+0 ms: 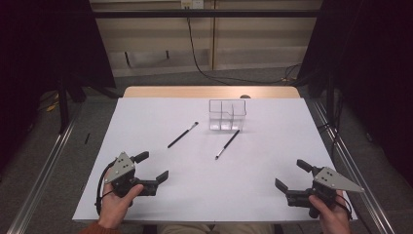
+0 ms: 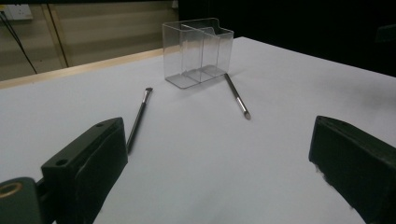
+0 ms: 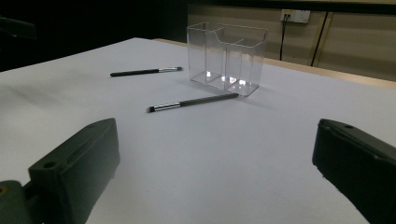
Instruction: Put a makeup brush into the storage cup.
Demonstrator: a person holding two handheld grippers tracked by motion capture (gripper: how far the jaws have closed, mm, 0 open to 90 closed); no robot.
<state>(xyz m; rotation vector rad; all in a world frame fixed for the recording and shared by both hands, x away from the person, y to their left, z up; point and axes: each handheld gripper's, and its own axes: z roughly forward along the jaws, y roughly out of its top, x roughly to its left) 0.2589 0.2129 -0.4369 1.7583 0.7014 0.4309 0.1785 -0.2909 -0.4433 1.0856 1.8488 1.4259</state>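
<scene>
From the high view, two thin brushes lie on the white bench: the left brush sits a bit to the left of the clear box, and the right brush lies with its far end touching the near side of the box. The likely job is to put the brushes in the box, so it looks best to pick each one up by the middle of its stick, lift it so it stands up, and drop it slowly into one part of the box. The left hand-held gripper rests near the near left corner, jaws wide apart and holding nothing, pointing to the right and a bit far. The right hand-held gripper rests near the near right corner, also released and empty, pointing left. In the left gripper view, the left brush lies just past one jaw, with the box farther off. In the right gripper view, the right brush lies well ahead, between the spread jaws, with the box behind it
</scene>
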